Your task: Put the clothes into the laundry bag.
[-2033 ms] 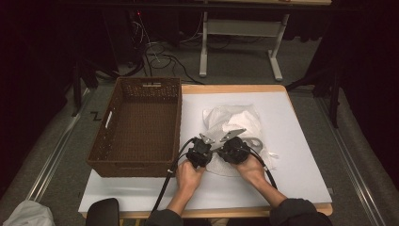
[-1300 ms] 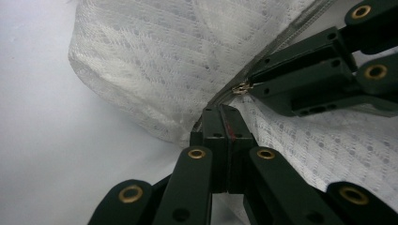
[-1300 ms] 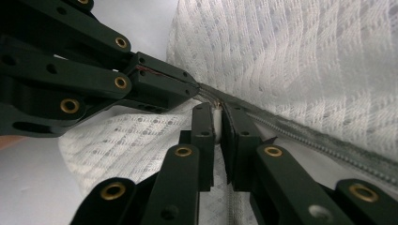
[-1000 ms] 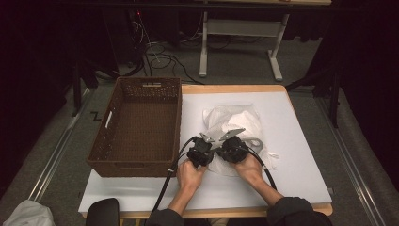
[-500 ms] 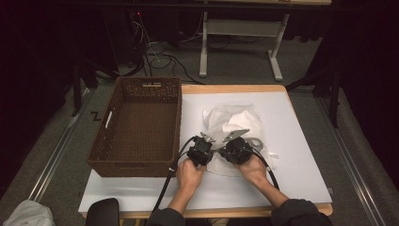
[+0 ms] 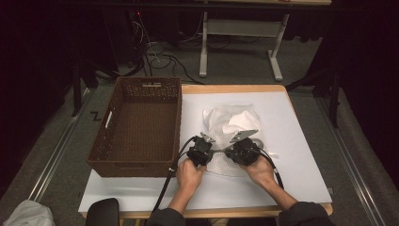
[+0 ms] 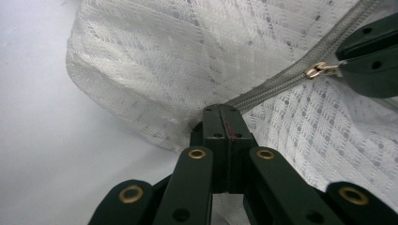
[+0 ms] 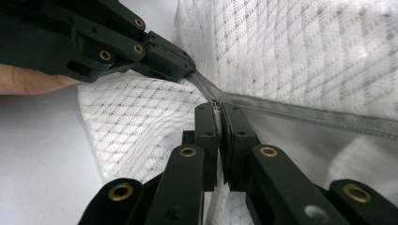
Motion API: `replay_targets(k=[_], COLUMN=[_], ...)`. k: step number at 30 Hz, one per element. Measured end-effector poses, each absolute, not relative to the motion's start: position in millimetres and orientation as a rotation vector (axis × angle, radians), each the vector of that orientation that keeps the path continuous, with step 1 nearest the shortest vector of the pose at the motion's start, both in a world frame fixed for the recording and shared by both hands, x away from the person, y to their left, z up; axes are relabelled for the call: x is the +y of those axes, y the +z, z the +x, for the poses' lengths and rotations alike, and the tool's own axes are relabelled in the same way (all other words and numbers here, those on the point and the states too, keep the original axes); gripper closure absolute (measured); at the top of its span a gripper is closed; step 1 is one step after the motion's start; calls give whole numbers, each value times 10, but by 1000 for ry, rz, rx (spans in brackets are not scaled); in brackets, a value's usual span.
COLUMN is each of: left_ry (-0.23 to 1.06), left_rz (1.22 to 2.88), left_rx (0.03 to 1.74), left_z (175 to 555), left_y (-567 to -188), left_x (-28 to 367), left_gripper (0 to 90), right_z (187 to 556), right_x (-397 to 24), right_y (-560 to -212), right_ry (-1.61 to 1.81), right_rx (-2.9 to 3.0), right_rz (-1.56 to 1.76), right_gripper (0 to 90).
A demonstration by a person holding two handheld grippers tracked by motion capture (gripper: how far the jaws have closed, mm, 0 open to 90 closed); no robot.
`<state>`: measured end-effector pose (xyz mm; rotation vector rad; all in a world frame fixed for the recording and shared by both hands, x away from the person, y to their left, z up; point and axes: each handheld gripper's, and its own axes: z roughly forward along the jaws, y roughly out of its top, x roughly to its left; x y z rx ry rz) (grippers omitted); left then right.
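A white mesh bag [image 6: 234,123] with a grey zipper [image 7: 277,84] lies on the white table [image 6: 301,155]. My left gripper [image 6: 213,151] is shut on the zipper's end at the bag's edge [image 7: 227,111]. Just to its right, my right gripper [image 6: 227,151] is shut on the small gold zipper pull [image 7: 318,70], with its jaws pressed together around it [image 8: 218,108]. The two grippers face each other a short way apart, and the zipper runs taut between them. In the right gripper view the left gripper [image 8: 187,69] reaches in from the upper left.
A brown wicker basket [image 6: 141,84] stands on the left part of the table, close beside the left hand [image 6: 188,173]. Cables trail from both grippers toward the front edge. Bare tabletop extends right of the bag.
The right gripper has drifted slightly to the right with the zipper pull. The left gripper has stayed where it was.
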<state>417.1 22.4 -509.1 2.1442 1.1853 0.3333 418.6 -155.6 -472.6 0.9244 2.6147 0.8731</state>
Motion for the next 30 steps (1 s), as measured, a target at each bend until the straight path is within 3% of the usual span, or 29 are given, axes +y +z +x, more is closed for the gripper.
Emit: replay_targets(k=[30], left_ry=[332], left_rz=[2145], left_rx=[1178], left_z=[4168], left_y=[-5095], left_x=[228], left_gripper=[898], right_z=[4033], right_x=[-1890], right_y=[-4571], right_ry=[917], right_rx=[2587], right_rz=[912], right_gripper=[873])
